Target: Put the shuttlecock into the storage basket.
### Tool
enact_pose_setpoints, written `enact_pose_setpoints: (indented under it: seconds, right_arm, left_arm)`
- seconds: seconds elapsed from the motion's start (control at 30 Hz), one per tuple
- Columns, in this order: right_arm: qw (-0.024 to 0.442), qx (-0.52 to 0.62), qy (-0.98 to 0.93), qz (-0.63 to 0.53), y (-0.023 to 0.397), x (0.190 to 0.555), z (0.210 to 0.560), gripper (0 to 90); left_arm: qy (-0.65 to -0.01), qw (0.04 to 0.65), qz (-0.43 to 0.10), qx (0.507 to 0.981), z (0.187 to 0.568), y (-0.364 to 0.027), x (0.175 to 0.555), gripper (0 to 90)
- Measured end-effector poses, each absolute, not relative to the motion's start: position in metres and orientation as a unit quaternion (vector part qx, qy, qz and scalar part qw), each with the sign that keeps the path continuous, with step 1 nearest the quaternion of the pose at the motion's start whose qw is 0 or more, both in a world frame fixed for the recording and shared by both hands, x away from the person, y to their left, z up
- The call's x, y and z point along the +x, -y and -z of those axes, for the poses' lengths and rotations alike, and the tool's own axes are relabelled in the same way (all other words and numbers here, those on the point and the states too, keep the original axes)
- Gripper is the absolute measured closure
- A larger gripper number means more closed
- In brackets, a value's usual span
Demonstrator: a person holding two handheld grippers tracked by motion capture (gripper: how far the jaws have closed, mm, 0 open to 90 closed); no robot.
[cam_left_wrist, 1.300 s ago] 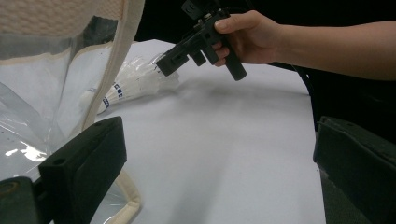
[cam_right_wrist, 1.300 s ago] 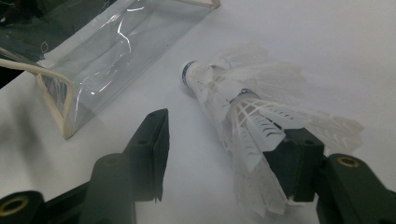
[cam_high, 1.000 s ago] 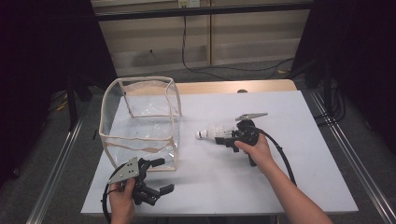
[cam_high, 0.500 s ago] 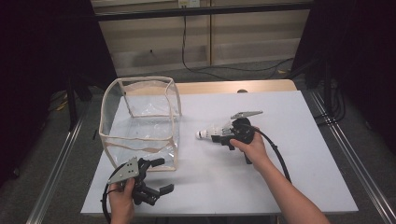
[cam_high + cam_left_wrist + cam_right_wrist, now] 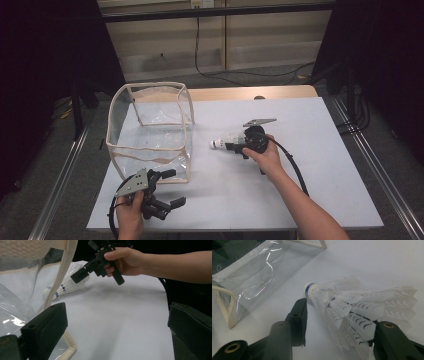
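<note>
Your table (image 5: 320,165) carries a pale grey-white top with a strip of bare wood along its far edge.

The clear plastic bag (image 5: 150,132), boxy with cream fabric trim, stands upright and open-topped on the left half of the table. Its near corner seam sits just beside your left gripper; in the left gripper view the trim (image 5: 65,272) runs down right next to the left jaw.

Your right hand (image 5: 265,157) holds the right gripper (image 5: 231,146) near the table's middle, pointing left toward the bag. Your left hand (image 5: 131,212) holds the left gripper (image 5: 170,187) at the near left edge of the table.

Right gripper: jaws about half open and they have just been closing. The shuttlecock lies between them. In the right gripper view the right jaw meets the feather skirt; the left jaw stands close to the cork end with a narrow gap of table showing. A firm grip cannot be confirmed.

Left gripper: jaws spread wide, nothing between them.

The white feather shuttlecock (image 5: 352,307), with a blue band (image 5: 309,288) at its cork, lies on the table to the right of the bag and apart from it, cork end toward the bag (image 5: 216,144).
</note>
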State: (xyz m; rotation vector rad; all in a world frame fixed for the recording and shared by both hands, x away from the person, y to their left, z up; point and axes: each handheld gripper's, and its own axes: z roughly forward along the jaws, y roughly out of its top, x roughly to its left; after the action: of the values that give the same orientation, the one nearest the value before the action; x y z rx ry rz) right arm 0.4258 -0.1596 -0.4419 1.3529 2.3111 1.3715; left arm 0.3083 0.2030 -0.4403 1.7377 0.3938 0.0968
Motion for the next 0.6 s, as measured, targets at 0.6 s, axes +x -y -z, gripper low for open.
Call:
enact_pose_setpoints:
  seconds: [0.6]
  right_arm:
    - [0.098, 0.450, -0.775, -0.433, 0.1517, 0.4292, 0.4510, 71.2]
  left_arm:
    - [-0.173, 0.628, -0.042, 0.757, 0.4405, -0.2034, 0.3081, 2.8]
